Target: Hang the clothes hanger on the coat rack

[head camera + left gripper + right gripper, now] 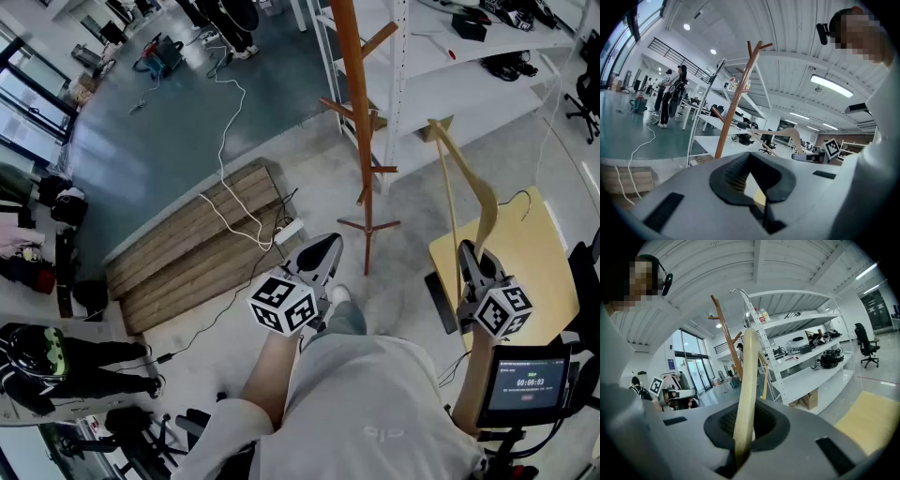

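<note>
The right gripper (742, 430) has its jaws clamped on one arm of the wooden hanger (749, 376), which rises upright from it. The left gripper (750, 174) has its jaws pressed together on nothing. Farther ahead, clear of the hanger, the coat rack (355, 103) stands on the floor beside a white shelf (469, 89).

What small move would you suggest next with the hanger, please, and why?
Probably carry the right gripper forward and to the left, towards the coat rack. It is shut on the wooden hanger, which it holds upright, but the hanger stands well apart from the rack, so nothing can hook on yet.
</note>
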{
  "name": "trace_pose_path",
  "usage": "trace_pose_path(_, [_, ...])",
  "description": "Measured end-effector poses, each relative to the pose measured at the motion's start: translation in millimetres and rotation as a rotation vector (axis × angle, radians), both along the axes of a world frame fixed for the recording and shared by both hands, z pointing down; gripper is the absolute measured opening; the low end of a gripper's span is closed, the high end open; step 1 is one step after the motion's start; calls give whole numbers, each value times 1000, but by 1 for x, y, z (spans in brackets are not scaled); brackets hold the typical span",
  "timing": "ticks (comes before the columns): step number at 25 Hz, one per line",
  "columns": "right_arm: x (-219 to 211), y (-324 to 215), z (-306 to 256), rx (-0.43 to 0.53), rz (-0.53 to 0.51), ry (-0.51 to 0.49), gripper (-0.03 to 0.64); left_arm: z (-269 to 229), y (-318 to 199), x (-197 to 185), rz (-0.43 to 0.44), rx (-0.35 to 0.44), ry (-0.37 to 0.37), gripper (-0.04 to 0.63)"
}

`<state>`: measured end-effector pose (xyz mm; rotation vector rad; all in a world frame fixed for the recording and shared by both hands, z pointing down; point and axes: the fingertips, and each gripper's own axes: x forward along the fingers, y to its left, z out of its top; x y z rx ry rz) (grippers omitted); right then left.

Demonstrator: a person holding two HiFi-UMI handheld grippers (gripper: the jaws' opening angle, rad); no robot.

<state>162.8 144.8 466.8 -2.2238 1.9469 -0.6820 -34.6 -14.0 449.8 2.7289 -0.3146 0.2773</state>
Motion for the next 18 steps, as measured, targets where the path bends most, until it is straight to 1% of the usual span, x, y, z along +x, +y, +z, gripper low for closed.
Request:
trace_pose_path(3, [4,-32,-5,2,25,4,11,-6,-38,8,16,6,-4,6])
trace_pose_path(7, [15,-74,-11,24,65,6,11,-12,-71,30,88,33,-10,6])
trace_pose_path(10, [27,-95,-12,27,71,12,11,-13,-79,55,130,38,-4,6])
trace_pose_path(14, [73,-117,-5,28,57,12,11,-2,-85,113,161,40,-12,8])
trace_pose_path(15, [77,-120,-5,25,51,12,11,-1,-84,119,166,39,-13,8])
trace_pose_path(18, [72,-123,-10,13,36,21,11,-9,-81,117,179,43,2,8])
